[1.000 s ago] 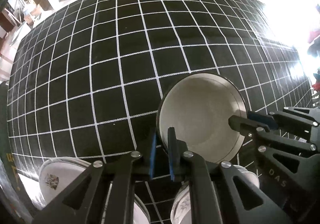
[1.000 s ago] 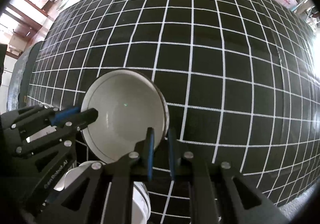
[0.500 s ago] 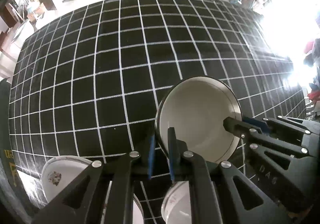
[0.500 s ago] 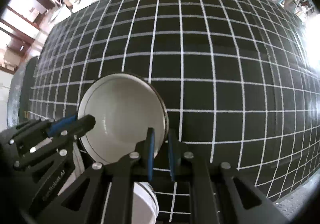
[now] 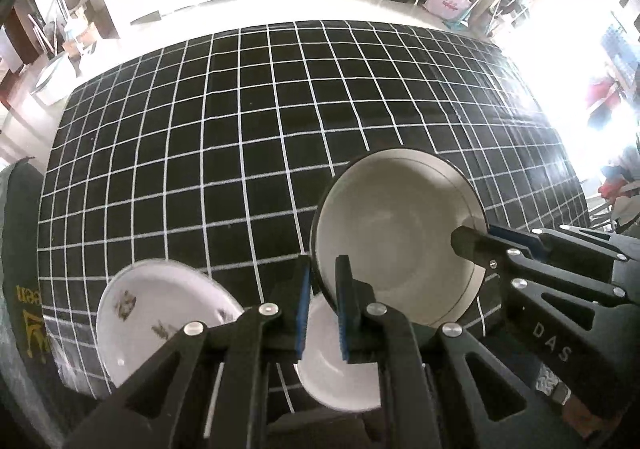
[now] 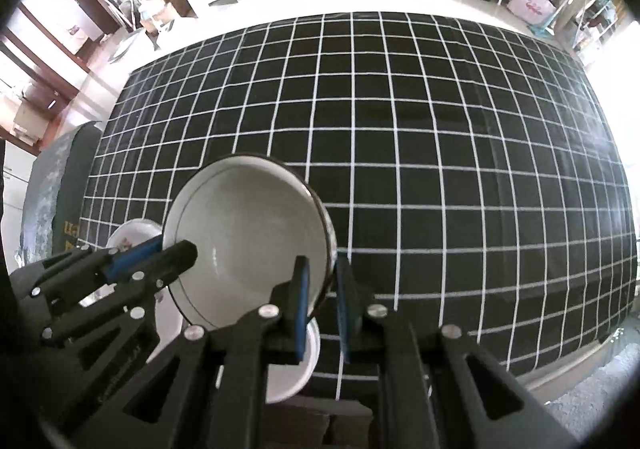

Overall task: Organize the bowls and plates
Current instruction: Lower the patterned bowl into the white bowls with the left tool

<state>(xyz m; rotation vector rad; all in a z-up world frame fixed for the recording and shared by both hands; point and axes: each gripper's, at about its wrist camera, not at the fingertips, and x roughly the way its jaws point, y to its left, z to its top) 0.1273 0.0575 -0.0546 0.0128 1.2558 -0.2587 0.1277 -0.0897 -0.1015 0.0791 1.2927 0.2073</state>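
Note:
A white bowl with a dark rim (image 5: 400, 245) (image 6: 244, 233) hangs tilted above the black checked tablecloth, carried between both grippers. My left gripper (image 5: 323, 269) is shut on its left rim and shows in the right wrist view as the left gripper (image 6: 170, 247). My right gripper (image 6: 322, 269) is shut on the opposite rim, also seen as the right gripper (image 5: 482, 237). Below on the cloth lie a white plate with small brown motifs (image 5: 156, 321) (image 6: 128, 235) and a plain white bowl (image 5: 340, 373) (image 6: 290, 365), partly hidden by my fingers.
The black tablecloth with a white grid (image 5: 240, 129) (image 6: 440, 169) stretches far ahead and to both sides. A dark green cloth with yellow lettering (image 5: 20, 269) hangs at the table's left edge. White counters and shelves stand beyond the far edge.
Both grippers have risen with the bowl still clamped between them. The table looks farther away, and the patterned plate and plain bowl below show more fully.

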